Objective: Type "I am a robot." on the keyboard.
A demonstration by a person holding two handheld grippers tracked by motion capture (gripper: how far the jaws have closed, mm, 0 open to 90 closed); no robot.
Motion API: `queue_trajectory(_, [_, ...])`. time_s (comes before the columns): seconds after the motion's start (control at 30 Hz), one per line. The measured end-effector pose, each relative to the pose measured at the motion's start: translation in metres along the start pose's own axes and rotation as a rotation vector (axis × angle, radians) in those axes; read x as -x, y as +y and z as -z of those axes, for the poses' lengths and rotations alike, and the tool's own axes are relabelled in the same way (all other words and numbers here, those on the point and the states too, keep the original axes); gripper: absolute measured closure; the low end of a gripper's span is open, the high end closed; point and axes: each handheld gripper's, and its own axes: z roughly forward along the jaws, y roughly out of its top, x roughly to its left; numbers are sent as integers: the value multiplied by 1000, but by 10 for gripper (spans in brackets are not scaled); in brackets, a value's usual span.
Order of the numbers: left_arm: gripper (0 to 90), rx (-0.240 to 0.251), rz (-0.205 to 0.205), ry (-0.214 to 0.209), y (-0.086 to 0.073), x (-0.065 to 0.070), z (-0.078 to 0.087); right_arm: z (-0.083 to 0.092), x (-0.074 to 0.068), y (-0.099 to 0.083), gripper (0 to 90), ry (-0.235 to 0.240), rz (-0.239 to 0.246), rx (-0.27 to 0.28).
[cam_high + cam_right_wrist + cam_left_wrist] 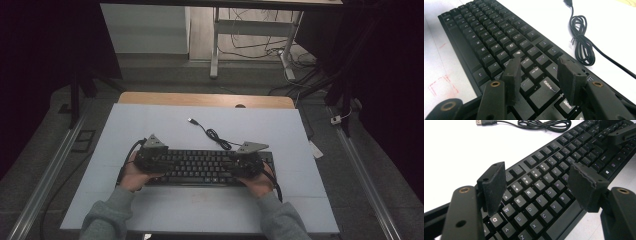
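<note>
A black keyboard (200,168) lies across the white table sheet (150,120), near the person's side. My left gripper (151,159) hovers over its left end. In the left gripper view its jaws (536,180) stand wide apart above the letter keys (534,195), with nothing between the pads. My right gripper (246,162) hovers over the right end. Its jaws (540,75) are apart over the enter and delete keys (544,87), and hold nothing. The keyboard's black cable (216,135) lies coiled just behind it and ends in a USB plug (191,120).
The coiled cable (581,42) lies close to the keyboard's back edge (564,57). Faint red marks (441,82) are drawn on the sheet in front of the keyboard. A wooden table edge (205,99) shows beyond the sheet. Desk legs and loose wires (250,45) stand farther back.
</note>
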Motion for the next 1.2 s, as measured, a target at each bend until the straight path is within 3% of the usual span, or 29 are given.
queue_trajectory(0.37, [307, -14, -10, -9, 0, 0, -1, -4, -5, 10, 543, 16, 18, 21])
queue_trajectory(0.73, [307, -19, -22, -11, 0, 1, -2, -28, -17, 25, 571, 58, 53, 12])
queue_trajectory(0.87, [307, -23, -24, -10, 0, 1, -3, -36, -20, 29, 630, 66, 59, 6])
queue_trajectory(1.1, [307, -33, -26, -8, -1, 1, -4, -47, -22, 33, 849, 96, 65, -13])
queue_trajectory(1.2, [308, -36, -25, -8, -1, 1, -4, -53, -24, 33, 894, 91, 78, -42])
